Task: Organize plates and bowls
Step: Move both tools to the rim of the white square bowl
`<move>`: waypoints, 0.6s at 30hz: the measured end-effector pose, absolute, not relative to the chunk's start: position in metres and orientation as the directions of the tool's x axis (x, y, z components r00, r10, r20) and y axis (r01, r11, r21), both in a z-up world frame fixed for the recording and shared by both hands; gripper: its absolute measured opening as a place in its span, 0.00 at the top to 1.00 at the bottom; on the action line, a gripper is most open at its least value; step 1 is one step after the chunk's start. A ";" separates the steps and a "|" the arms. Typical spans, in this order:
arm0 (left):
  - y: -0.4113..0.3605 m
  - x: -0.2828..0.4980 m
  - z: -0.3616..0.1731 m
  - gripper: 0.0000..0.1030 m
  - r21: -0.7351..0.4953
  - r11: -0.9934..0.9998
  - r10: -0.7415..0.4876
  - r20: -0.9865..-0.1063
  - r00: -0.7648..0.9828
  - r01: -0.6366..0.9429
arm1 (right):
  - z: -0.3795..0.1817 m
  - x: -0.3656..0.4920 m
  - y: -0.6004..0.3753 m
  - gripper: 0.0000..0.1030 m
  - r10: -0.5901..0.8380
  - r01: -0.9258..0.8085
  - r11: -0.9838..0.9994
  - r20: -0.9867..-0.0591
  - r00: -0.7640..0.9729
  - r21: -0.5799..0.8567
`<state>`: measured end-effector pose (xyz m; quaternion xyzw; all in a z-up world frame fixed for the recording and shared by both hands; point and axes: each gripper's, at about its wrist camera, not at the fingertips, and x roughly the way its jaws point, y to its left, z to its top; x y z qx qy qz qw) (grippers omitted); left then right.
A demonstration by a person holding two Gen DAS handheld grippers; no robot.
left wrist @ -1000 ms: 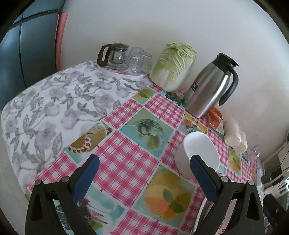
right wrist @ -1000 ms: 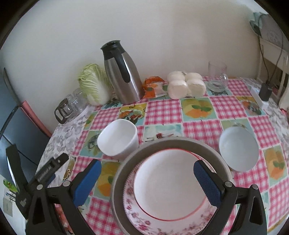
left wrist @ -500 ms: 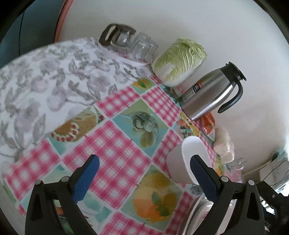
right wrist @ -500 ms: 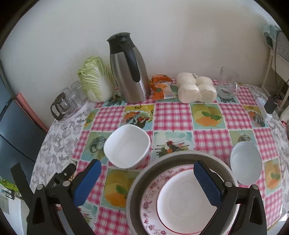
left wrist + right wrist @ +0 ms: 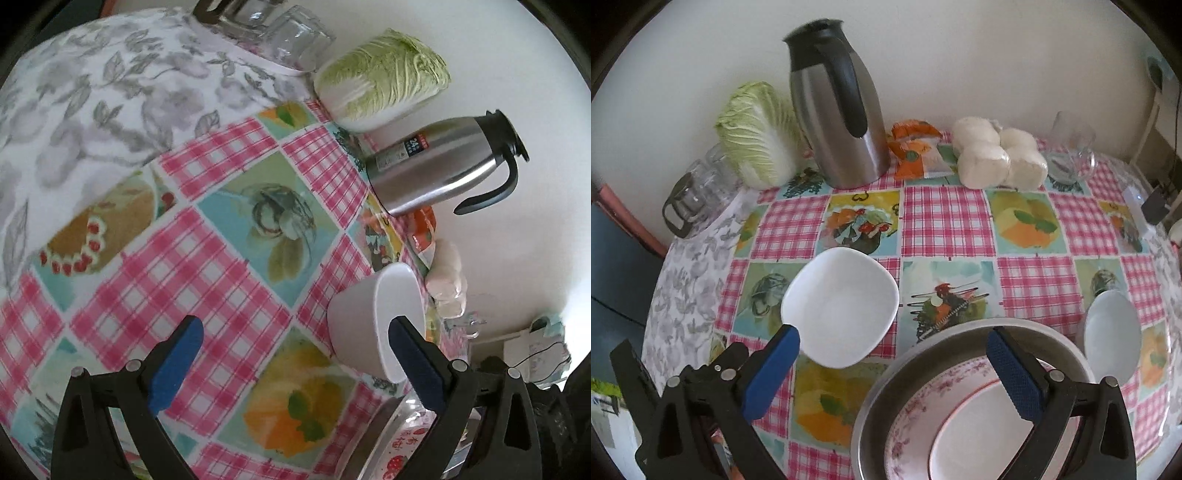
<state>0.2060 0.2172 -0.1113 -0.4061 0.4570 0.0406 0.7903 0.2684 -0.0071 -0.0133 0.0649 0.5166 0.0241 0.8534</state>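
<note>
A white square bowl [image 5: 840,306] sits on the checked tablecloth, left of a metal basin [image 5: 964,332]. The basin holds a floral plate [image 5: 916,410] with a white plate [image 5: 975,439] on it. A white round bowl [image 5: 1112,334] stands to the basin's right. My right gripper [image 5: 892,345] is open and empty above the square bowl's near edge and the basin rim. My left gripper [image 5: 295,332] is open and empty, just left of the square bowl [image 5: 373,321], its right finger against the bowl's rim. The basin rim and floral plate [image 5: 395,439] show at lower right.
A steel thermos jug [image 5: 838,110], a napa cabbage [image 5: 757,133], an orange packet [image 5: 916,151], bagged white buns [image 5: 997,158] and a glass mug [image 5: 1071,147] line the wall. A glass pot and glasses [image 5: 698,192] stand far left. The table's left edge is near.
Both grippers have moved forward and down toward the white square bowl. The left view has tilted and closed in on the bowl. Both stay open.
</note>
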 end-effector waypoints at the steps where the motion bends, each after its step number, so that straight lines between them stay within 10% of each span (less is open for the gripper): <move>1: 0.216 0.210 -0.110 0.03 -0.608 0.670 -0.320 -0.754 0.574 -0.425 | -0.016 0.272 -0.006 0.07 0.098 0.028 0.992 -0.881 0.463 0.125; 7: 0.208 0.234 -0.109 0.08 -0.645 0.653 -0.408 -0.742 0.533 -0.398 | -0.030 0.287 -0.001 0.22 0.079 0.038 0.994 -0.905 0.418 0.105; 11: 0.197 0.248 -0.107 0.37 -0.608 0.697 -0.409 -0.772 0.487 -0.380 | -0.038 0.296 0.007 0.33 0.038 0.028 0.998 -0.913 0.406 0.054; 18: 0.183 0.269 -0.115 0.39 -0.579 0.716 -0.425 -0.805 0.414 -0.390 | -0.053 0.309 0.012 0.48 0.024 0.035 0.999 -0.930 0.368 0.039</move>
